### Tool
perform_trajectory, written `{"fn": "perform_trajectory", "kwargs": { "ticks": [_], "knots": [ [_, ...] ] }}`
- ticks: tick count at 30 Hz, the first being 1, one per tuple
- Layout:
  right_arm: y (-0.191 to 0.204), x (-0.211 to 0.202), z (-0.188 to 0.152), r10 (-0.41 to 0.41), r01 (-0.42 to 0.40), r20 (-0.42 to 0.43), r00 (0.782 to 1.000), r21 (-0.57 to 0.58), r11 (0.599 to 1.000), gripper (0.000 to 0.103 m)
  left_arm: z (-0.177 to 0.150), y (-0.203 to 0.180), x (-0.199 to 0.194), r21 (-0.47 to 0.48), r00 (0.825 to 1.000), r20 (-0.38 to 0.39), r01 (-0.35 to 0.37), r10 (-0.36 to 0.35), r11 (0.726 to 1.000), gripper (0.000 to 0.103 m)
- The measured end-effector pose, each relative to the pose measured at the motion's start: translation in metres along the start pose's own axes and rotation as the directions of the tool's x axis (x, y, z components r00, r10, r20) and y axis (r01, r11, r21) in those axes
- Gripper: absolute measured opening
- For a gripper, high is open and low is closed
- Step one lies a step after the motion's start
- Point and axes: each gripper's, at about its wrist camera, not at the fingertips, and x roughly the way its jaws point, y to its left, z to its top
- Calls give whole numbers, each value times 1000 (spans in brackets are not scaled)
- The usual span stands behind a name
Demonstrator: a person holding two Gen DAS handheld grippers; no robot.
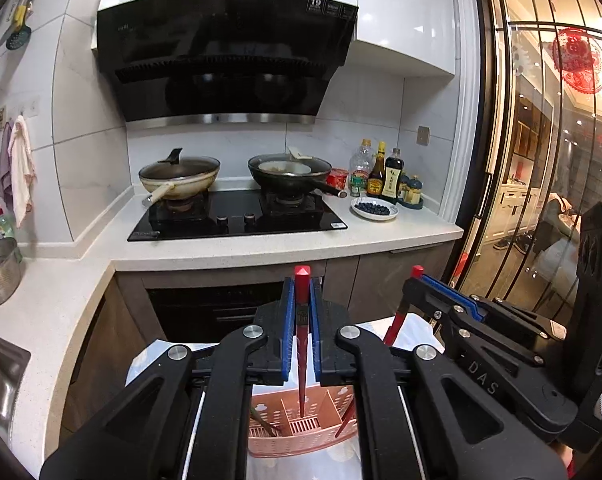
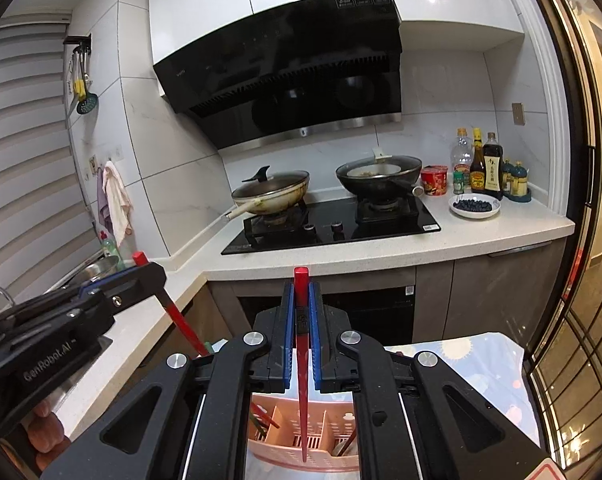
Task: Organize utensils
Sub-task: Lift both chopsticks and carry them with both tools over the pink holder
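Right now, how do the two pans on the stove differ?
The left pan is cream-coloured with a pale handle; the right pan is black with a dark handle. The left pan's lid has a black knob; the right pan's lid carries a pale one. Both sit covered on burners of the black hob.

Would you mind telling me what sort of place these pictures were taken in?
A home kitchen, almost certainly: a gas hob with two pans on it sits under a black range hood, and sauce bottles stand on the countertop.
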Motion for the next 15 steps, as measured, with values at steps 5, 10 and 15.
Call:
{"fn": "perform_trajectory", "kwargs": {
  "ticks": [5, 10, 15],
  "knots": [
    [2, -2, 7, 28, -28, 23, 999, 5, 1000, 7, -7, 5, 13, -10, 1000, -28, -3, 2, 1000, 7],
    [10, -14, 25, 33, -32, 74, 997, -12, 999, 7, -5, 8, 16, -21, 1000, -25, -3, 2, 1000, 7],
    [13, 0, 14, 19, -18, 37, 999, -21, 1000, 7, -9, 7, 20, -18, 999, -36, -6, 5, 1000, 7]
  ]
}}
